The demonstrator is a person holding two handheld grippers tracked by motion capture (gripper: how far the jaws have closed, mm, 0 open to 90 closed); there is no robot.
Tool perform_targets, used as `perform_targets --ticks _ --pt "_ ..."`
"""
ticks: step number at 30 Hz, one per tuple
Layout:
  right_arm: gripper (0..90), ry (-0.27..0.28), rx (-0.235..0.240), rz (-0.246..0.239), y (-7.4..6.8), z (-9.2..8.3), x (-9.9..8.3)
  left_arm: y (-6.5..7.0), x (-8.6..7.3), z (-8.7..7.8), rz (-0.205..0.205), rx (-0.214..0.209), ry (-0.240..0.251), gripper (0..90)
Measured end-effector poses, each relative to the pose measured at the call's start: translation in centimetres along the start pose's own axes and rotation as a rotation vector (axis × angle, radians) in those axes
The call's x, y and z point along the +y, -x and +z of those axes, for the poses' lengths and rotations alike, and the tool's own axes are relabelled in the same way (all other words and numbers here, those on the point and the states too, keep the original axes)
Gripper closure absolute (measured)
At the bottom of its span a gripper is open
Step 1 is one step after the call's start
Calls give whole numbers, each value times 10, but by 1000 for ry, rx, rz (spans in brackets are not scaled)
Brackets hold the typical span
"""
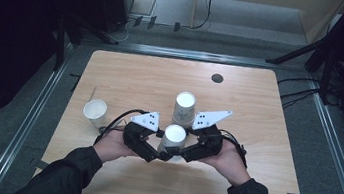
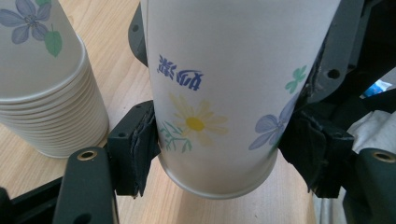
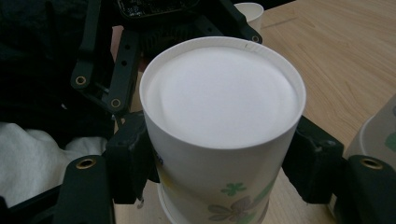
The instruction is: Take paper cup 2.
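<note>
An upside-down paper cup point(image 1: 175, 134) with a flower print stands near the table's front edge, its white base facing up. My left gripper point(image 1: 160, 152) comes in from the left and is shut on it low down, with the pads pressed on the wall just above the rim point(image 2: 217, 154). From the right, my right gripper point(image 1: 184, 151) is shut on the same cup point(image 3: 219, 93) higher up, just below the base. In the right gripper view a second rim shows under the cup, so it may be nested cups. Both hands sit close together.
A stack of upside-down flower cups point(image 1: 184, 108) stands right behind the held cup, close to it point(image 2: 42, 93). A single upright cup point(image 1: 95, 111) stands at the left of the wooden table point(image 1: 261, 93). A dark round hole point(image 1: 217, 78) lies near the far edge.
</note>
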State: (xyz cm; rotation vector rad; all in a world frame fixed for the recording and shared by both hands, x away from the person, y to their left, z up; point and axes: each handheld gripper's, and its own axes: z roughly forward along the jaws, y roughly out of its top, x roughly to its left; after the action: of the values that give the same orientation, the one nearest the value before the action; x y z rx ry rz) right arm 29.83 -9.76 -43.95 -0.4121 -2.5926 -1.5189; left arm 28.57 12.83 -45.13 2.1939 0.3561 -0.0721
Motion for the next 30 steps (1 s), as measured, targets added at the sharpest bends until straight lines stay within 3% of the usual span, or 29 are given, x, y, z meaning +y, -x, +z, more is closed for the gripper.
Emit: perform_targets --ticks 3,18,20,25,30 --pt "321 10 -3 -15 -1 -1 1 0 0 -1 1 2 8 303" --pt "268 11 12 -2 0 0 0 0 0 -2 3 6 -2 304" --pt "264 12 -3 -15 0 -3 0 0 0 -2 4 9 -6 304" --pt "251 24 -27 -7 -2 -18 -2 -2 0 -6 19 30 -33 303" --pt "251 4 -79 -7 -6 -27 -14 -1 3 -10 51 96 -130 300"
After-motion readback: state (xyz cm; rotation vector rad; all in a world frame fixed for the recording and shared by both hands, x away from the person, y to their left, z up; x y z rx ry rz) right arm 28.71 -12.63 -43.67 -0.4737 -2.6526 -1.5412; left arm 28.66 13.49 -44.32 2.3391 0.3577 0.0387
